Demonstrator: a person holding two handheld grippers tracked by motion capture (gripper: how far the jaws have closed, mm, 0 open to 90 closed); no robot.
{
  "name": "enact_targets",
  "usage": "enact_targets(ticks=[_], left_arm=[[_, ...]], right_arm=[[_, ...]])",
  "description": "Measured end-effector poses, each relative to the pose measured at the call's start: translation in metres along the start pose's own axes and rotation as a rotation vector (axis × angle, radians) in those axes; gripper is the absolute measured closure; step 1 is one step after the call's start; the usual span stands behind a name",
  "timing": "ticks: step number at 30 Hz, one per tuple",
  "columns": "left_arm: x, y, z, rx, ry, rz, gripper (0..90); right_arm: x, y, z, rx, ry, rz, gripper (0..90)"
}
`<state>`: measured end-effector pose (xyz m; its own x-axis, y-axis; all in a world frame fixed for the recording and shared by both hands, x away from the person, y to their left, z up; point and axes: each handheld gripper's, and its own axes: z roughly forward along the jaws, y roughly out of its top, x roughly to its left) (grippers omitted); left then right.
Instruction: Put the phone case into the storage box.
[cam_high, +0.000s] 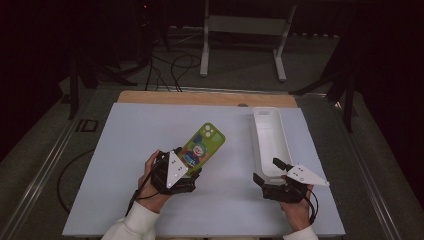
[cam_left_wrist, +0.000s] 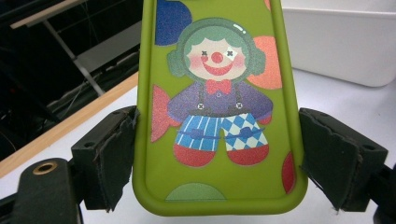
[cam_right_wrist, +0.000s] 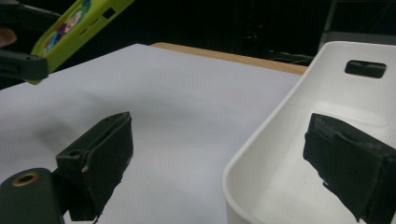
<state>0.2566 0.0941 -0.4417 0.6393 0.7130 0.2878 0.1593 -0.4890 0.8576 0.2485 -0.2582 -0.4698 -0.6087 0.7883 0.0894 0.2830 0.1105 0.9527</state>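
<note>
The lime-green soft phone case printed with a cartoon clown (cam_high: 202, 146) is held above the white tabletop (cam_high: 125, 150), left of centre, its long axis running from the left gripper (cam_high: 189, 161) up and to the right in the high view, with the camera cut-out end farthest from the hand and the rounded bottom end nearest it. In the left gripper view the case (cam_left_wrist: 219, 116) stands lengthwise straight away from the camera, clown upright, its printed back facing the lens. The left gripper's two black padded jaws stand wide apart and press on the case's two long edges near the bottom end, the left pad against the left edge and the right pad against the right edge, so the case is clamped across its width. From the right gripper view the case (cam_right_wrist: 77, 25) appears at the upper left, tilted upward off the table, its slotted bottom edge turned toward that camera. The right gripper (cam_high: 274, 171) rests low at the right side of the table with its jaws spread, one on either side of the near end wall of the long white plastic bin (cam_high: 270, 137); the wall (cam_right_wrist: 261, 154) passes between them, and neither pad visibly presses on it. The bin lies well apart from the case, to its right, lengthwise away from the person.
</note>
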Motion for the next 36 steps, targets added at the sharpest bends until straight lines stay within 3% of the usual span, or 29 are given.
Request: enact_targets(ticks=[7,17,27,36], left_arm=[[-0.002,0.006,-0.001,-0.025,0.009,0.020,16.2],[-0.006,0.017,-0.001,-0.064,0.002,0.053,16.1],[-0.015,0.026,0.005,-0.067,-0.017,0.096,16.1],[-0.018,0.034,0.012,-0.076,-0.031,0.122,16.1]], right_arm=[[-0.002,0.008,0.002,0.028,0.039,0.025,8.4],[0.002,0.022,0.004,0.043,0.083,0.017,8.4],[0.000,0.032,0.005,0.055,0.123,0.060,8.6],[-0.004,0.041,0.009,0.069,0.142,0.060,8.8]])
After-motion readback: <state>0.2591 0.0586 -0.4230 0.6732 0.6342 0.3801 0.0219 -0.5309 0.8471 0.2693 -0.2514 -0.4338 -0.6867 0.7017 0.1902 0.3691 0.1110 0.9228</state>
